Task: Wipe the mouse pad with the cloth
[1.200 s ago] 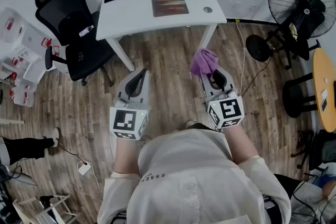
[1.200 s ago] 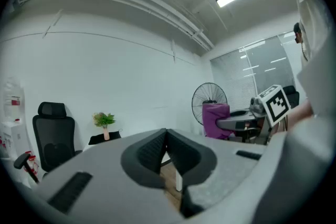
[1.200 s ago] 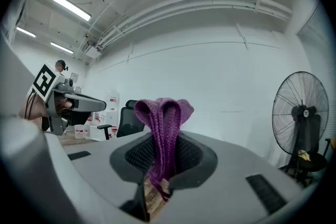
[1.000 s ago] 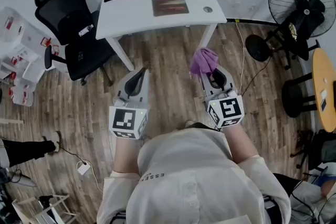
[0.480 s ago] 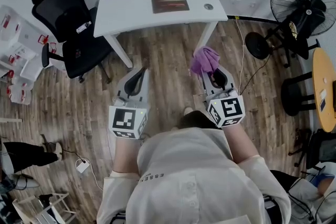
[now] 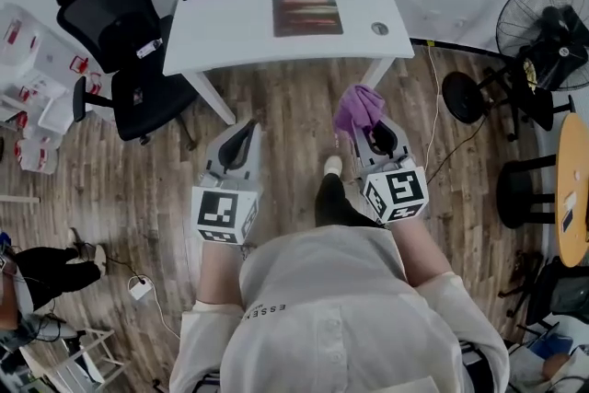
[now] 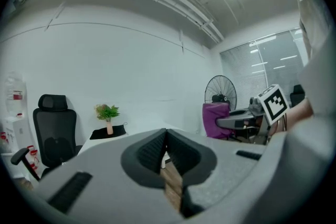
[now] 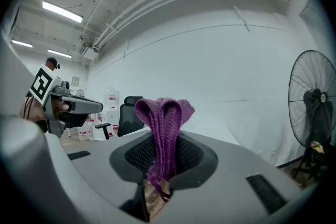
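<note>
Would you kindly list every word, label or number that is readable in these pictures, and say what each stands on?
"ESSEN": on the person's shirt; further letters unclear.
The red labels on the white boxes: too small to read.
The marker cubes: square patterns only, no letters.

The person wears a pale, cream shirt (image 6: 340, 308) with wide short sleeves (image 6: 465, 313) and a small line of dark lettering (image 6: 267, 311) across the back. Below it show a dark trouser leg (image 6: 333, 198) and a light shoe (image 6: 332, 166).

The left gripper (image 6: 244, 132) and the right gripper (image 6: 372, 139) look alike. Each has a smooth grey shell that tapers forward to two jaws around a dark oval opening. Each carries a white cube (image 6: 225, 216) printed with black square markers. In the gripper views the pads (image 7: 152, 147) are black and finely ribbed. Dark oblong slots (image 7: 68, 191) sit in the shell on either side.
</note>
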Demonstrator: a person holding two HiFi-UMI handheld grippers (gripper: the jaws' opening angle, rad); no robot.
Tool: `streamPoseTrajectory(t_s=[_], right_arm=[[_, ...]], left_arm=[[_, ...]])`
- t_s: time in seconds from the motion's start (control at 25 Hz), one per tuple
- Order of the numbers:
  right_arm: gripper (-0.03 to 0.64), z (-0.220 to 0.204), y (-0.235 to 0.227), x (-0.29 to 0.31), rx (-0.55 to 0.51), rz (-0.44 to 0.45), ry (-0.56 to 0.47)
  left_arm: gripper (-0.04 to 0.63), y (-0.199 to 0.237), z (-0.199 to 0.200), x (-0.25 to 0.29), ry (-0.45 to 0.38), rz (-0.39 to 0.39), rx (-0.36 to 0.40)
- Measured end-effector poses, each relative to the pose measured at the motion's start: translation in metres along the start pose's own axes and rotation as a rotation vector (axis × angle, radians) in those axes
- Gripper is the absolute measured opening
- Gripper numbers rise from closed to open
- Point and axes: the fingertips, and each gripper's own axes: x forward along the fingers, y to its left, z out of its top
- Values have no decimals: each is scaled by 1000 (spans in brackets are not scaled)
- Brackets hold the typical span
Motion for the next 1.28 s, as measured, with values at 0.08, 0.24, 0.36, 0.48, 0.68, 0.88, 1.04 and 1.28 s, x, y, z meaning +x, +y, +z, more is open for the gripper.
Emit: streamPoseTrajectory(t_s=[0.08, 0.24, 0.36, 0.48, 0.68, 0.88, 1.04, 1.28], right_arm=[[85, 1, -20, 25, 0, 16, -1], [86, 9, -65, 78, 7, 39, 6], [84, 15, -104, 115, 5, 54, 14], [84, 24, -144, 152, 2, 63, 13], [86, 28, -190, 202, 0, 89, 22], [85, 21, -216, 244, 24, 105, 58], [86, 9, -220, 276, 43, 131, 100], [85, -8, -217, 334, 55, 168, 189]], left_arm=[[2, 9, 4, 26, 2, 22, -3], [2, 26, 14, 85, 10, 44, -5], [2, 36, 25, 134, 9, 61, -7], [2, 45, 38, 184, 3, 73, -5], [2, 59, 49, 248, 2, 92, 1], [2, 73, 45, 289, 29, 98, -10], [2, 92, 33, 315, 52, 108, -31], [2, 131, 20, 357, 66, 86, -66]])
